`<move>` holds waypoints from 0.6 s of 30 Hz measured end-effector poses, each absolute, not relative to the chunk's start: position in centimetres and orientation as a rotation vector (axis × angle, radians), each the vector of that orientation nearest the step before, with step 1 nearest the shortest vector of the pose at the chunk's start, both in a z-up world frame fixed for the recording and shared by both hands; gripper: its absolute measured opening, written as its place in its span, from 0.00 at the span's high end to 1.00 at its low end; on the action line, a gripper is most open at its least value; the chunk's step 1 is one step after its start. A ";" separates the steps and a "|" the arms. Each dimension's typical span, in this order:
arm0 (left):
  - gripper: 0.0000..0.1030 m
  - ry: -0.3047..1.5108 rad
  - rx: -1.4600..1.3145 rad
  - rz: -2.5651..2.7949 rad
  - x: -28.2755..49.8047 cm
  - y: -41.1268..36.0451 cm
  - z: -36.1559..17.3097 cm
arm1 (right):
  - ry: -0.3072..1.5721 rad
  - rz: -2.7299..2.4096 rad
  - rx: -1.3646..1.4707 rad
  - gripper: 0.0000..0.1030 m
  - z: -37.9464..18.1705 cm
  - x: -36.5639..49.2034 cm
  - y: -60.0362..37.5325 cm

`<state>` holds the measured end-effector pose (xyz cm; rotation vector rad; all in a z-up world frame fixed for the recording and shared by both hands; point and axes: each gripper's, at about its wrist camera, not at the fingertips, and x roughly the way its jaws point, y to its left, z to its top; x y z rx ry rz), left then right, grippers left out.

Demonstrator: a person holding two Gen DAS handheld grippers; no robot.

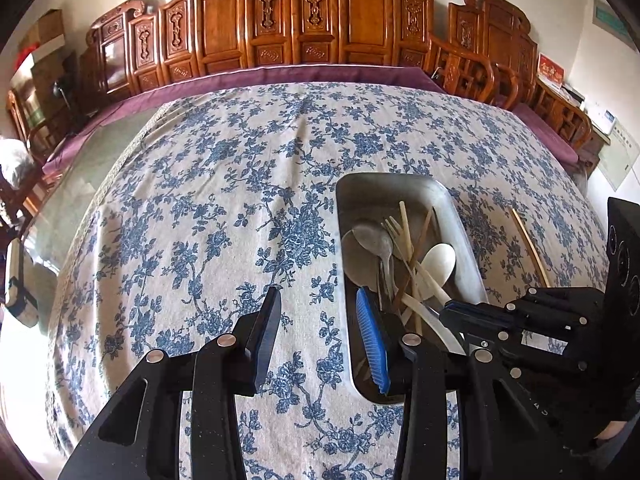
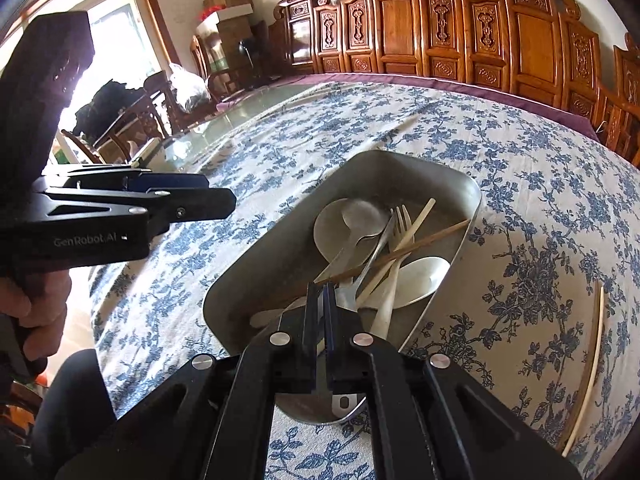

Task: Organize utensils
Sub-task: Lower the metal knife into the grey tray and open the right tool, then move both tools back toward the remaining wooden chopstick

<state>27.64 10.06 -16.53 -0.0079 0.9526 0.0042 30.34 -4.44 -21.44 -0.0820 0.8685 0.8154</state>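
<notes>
tray [image 1: 460,216]: metal one on your blue floral tablecloth [image 1: 224,208], toward the right side of the table.
utensils [image 2: 384,248]: piled in the tray, namely metal spoons, a fork, a white spoon [image 2: 416,276] and chopsticks crossing over the lot.
stray chopsticks [image 2: 588,364]: a pair on the cloth just right of the tray, still outside it.
left hand-held gripper [image 1: 320,336]: partly open, nothing in it, right finger over the tray's near left rim.
right hand-held gripper [image 2: 323,304]: practically closed, tips down among the handles at the tray's near end; can't tell if it's pinching anything.
around: carved wooden chairs [image 1: 304,20] lining the far edge, boxes [image 2: 230,4] by the window.
</notes>
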 end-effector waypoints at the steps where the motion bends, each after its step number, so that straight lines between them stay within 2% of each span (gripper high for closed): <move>1: 0.64 0.950 -0.006 0.002 27.5 9.9 -16.4 | 0.866 0.817 -0.076 0.95 -21.3 30.3 -4.6; 8: 0.62 0.946 -0.002 -0.029 27.0 7.9 -16.2 | 0.824 0.811 -0.054 0.95 -19.1 29.3 -7.3; 10: 0.59 0.943 0.001 -0.043 26.8 7.2 -16.1 | 0.805 0.796 -0.042 0.82 -18.3 29.0 -8.9; 11: 0.59 0.943 0.002 -0.053 26.7 6.7 -16.1 | 0.798 0.787 -0.037 0.81 -18.0 28.8 -9.7; 18: 0.59 0.943 0.009 -0.127 26.7 2.7 -16.3 | 0.771 0.669 -0.019 0.81 -16.5 28.8 -16.6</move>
